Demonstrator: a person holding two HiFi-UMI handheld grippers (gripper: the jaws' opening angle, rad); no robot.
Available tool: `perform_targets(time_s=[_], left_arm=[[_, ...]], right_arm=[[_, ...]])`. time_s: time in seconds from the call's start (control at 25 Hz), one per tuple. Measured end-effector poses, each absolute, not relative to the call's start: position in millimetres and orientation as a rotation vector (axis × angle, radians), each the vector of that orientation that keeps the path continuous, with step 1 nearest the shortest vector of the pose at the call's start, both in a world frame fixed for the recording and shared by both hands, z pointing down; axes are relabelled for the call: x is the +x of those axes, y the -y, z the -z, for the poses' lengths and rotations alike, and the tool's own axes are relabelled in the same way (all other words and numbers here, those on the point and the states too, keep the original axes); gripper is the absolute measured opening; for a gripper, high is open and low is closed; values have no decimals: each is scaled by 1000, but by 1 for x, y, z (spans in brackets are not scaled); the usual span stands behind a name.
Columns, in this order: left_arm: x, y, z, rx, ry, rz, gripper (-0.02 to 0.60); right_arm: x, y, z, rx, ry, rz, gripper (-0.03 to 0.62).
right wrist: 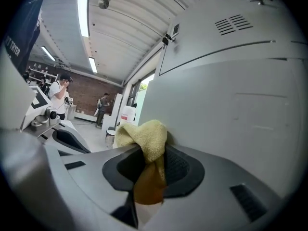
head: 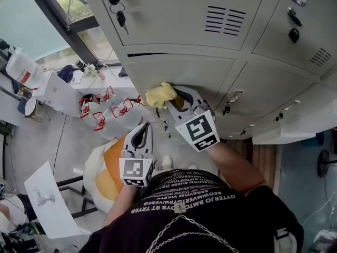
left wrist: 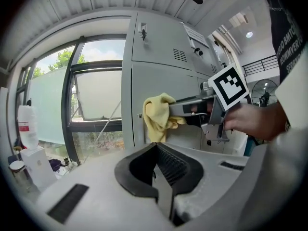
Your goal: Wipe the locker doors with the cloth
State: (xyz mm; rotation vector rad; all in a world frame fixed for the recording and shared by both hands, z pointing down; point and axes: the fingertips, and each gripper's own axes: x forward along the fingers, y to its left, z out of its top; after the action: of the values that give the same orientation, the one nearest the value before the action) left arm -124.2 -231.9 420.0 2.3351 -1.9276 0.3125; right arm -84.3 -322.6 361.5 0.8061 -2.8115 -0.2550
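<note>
A yellow cloth (head: 160, 94) is bunched in my right gripper (head: 172, 101), whose jaws are shut on it. The cloth (right wrist: 144, 136) presses against a grey locker door (right wrist: 240, 105) near that door's left edge. In the left gripper view the cloth (left wrist: 159, 115) hangs at the front of the locker bank (left wrist: 159, 47). My left gripper (head: 141, 135) is held lower, away from the lockers, shut with nothing between its jaws. Its closed fingers (left wrist: 166, 170) point toward the cloth.
Keys (head: 120, 16) hang from the lock of the upper left locker door. One locker door (head: 292, 128) at the right stands ajar. A window (left wrist: 96, 100) lies left of the lockers. White bags (head: 108, 112) and an orange-and-white object (head: 108, 170) sit on the floor below.
</note>
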Motion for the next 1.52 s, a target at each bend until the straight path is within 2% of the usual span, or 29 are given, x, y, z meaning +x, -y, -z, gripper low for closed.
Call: perform_targets(time_s=[0.92,1.24,1.52], left_arm=[[-62,250,-425,2464,1784,-337,5],[-56,237,-427,2416,1838,-363,5],[-64,221,-438,2341,1885,-412,5]], right_arm=[[67,358,-381,1164,2650,129,103],[79,356,-380,1155,2686,141,101],[59,323,-385,1007,2817,115,101]])
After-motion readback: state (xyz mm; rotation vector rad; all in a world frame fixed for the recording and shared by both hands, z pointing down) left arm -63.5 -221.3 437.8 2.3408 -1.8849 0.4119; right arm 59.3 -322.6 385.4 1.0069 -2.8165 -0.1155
